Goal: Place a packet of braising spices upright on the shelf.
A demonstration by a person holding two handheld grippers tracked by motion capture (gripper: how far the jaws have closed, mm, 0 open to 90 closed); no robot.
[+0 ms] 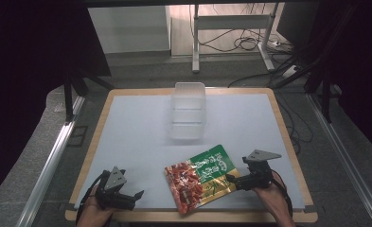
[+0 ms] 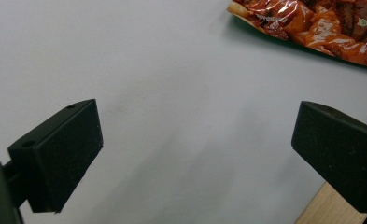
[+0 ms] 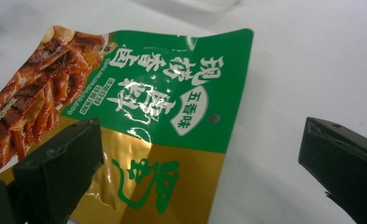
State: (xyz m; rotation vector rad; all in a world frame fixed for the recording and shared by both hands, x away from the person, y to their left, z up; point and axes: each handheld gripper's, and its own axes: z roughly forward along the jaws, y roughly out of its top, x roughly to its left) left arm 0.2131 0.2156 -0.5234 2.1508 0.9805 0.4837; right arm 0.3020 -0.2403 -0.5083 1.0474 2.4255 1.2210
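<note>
Snack bag [image 1: 201, 178] lies near table [image 1: 141, 127] front edge.

Both grippers are built pretty much alike: the left gripper [image 1: 137, 194] and right gripper [image 1: 229, 178] are black, topped with grey three-cornered plates, blocky matte jaws with small screw holes, black cables trailing off.

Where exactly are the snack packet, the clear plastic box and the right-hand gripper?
snack packet [image 1: 200, 178]: high view, middle of its printed face.
clear plastic box [image 1: 189, 111]: high view, middle of the box.
right gripper [image 1: 230, 178]: high view, between its jaw tips, at the packet's edge.
</note>
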